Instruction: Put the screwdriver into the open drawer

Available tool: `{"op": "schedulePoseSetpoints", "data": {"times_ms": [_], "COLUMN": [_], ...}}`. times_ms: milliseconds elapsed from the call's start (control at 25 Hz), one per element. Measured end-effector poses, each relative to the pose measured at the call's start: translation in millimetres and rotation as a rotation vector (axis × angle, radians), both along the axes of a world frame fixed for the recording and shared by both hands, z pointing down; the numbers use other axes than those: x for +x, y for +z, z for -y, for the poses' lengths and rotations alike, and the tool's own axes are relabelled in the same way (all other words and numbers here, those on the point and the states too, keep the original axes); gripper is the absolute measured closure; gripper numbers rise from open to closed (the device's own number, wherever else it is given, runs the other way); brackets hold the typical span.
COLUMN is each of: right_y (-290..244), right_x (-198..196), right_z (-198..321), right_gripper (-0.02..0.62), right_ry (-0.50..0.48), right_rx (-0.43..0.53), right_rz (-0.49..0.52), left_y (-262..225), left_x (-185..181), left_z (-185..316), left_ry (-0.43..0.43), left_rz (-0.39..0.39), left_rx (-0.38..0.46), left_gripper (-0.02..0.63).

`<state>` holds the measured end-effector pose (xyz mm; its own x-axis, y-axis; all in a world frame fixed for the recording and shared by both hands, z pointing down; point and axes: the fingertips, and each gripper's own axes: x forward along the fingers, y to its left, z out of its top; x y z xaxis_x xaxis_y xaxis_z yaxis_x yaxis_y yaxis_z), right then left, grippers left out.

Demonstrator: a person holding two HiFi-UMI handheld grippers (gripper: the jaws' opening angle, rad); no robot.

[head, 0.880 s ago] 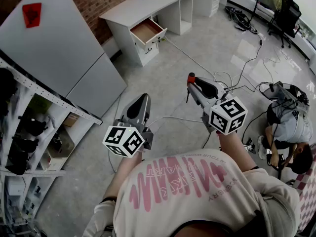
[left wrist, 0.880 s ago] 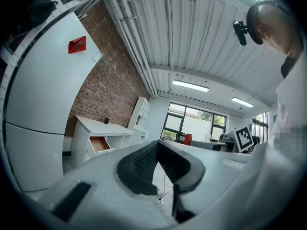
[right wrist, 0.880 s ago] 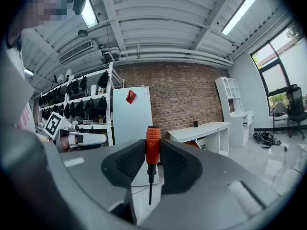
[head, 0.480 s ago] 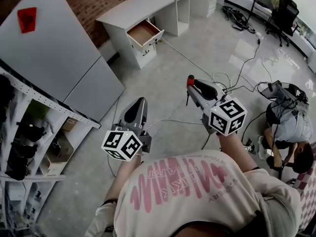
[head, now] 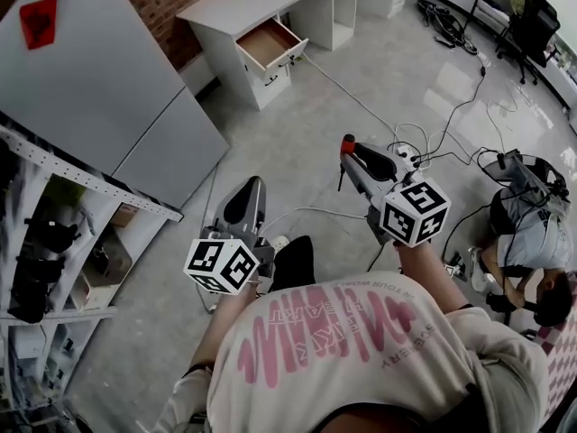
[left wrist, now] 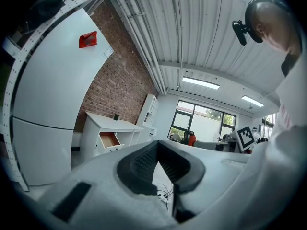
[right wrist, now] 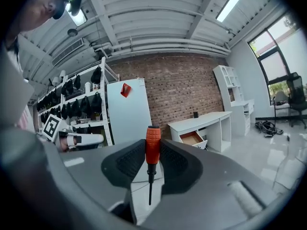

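An orange-handled screwdriver (right wrist: 152,148) with a thin dark shaft stands upright between the pads of my right gripper (right wrist: 152,153), which is shut on its handle. In the head view the right gripper (head: 351,153) is held level over the floor, the screwdriver (head: 347,143) at its tip. My left gripper (head: 253,186) hovers lower left; its jaws meet at the tips with nothing between them (left wrist: 157,143). The open drawer (head: 269,45), wood-coloured inside, juts from a white desk (head: 236,5) far ahead. The drawer (right wrist: 193,138) also shows straight beyond the right jaws.
A tall grey cabinet (head: 117,88) and a shelf rack (head: 54,233) of dark items line the left. Cables (head: 424,142) trail over the grey floor. A person (head: 532,233) crouches at the right. An office chair (head: 527,16) stands far right.
The view has shifted a little and the desk sits slightly higher in it. A dark leg and shoe now show between the grippers. Both grippers keep their pose; the screwdriver stays gripped.
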<state>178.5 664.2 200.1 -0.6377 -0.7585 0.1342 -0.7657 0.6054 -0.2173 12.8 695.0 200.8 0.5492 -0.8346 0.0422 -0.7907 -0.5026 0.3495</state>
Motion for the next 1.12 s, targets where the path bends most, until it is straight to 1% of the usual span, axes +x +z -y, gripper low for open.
{"op": "schedulePoseSetpoints", "data": {"times_ms": [120, 240, 360, 480, 720, 880, 1000, 1120], "right_y": [2.4, 3.6, -1.5, -13.4, -30.6, -34.9, -37.3, -33.3], "right_x": [-16.1, -25.9, -33.4, -50.0, -82.5, -102.3, -118.9, -130.8], "right_z": [26.7, 58.8, 94.3, 132.4, 191.6, 229.5, 253.6, 269.8], "right_gripper": [0.489, 0.489, 0.491, 0.491, 0.489, 0.489, 0.49, 0.489], "right_ry": [0.013, 0.039, 0.075, 0.1, 0.12, 0.142, 0.146, 0.146], "right_rx": [0.007, -0.028, -0.048, -0.029, 0.008, 0.023, 0.041, 0.03], "right_rz": [-0.037, 0.001, 0.039, 0.043, 0.026, 0.039, 0.025, 0.007], "left_y": [8.7, 11.1, -1.9, -15.9, -35.1, -36.9, -38.2, -34.6], "left_x": [-12.1, -21.7, -29.7, -43.3, -73.5, -96.1, -111.4, -120.1], "left_z": [29.3, 66.2, 107.4, 150.8, 219.9, 258.6, 283.2, 299.2], "left_ry": [0.021, 0.047, 0.087, 0.123, 0.157, 0.176, 0.182, 0.192], "left_rz": [-0.025, -0.037, -0.026, -0.01, -0.002, 0.012, 0.033, 0.027], "left_rx": [-0.021, -0.035, -0.013, 0.01, 0.041, 0.056, 0.077, 0.068], "left_gripper": [0.601, 0.601, 0.601, 0.601, 0.601, 0.601, 0.601, 0.601]}}
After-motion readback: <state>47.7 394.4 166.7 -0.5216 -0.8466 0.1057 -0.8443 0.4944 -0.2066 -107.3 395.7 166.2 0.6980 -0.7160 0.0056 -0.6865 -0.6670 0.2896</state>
